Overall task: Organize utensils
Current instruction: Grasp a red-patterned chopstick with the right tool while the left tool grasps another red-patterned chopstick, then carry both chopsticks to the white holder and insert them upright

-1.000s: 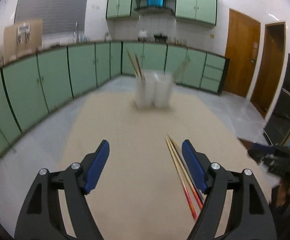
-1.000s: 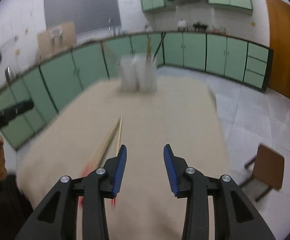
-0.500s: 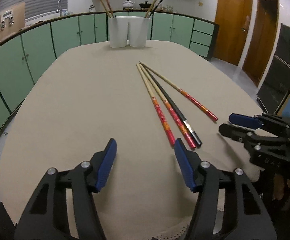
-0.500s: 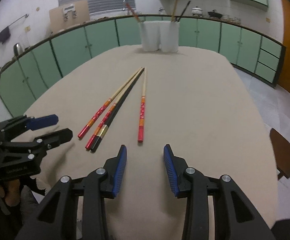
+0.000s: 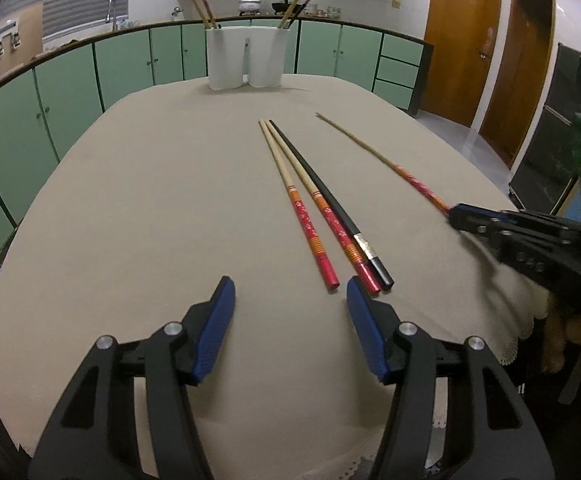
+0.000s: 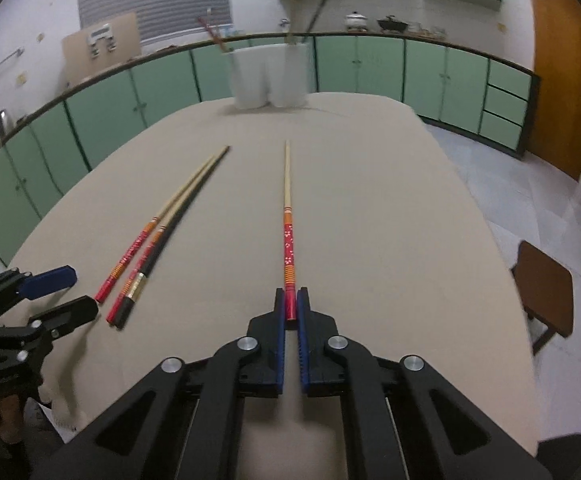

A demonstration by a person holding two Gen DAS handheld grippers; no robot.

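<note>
The white holder (image 6: pixel 268 76) is blurred in the right-wrist view (its chopsticks mere smears).

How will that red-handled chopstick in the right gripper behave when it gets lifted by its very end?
The red-handled chopstick looks like a thin stiff stick, so it should stay straight, not droop. The right gripper pinches only its end, so the long tip may swing or pivot. Its glossy painted handle could slip between the pads. It is probably very light.
</note>
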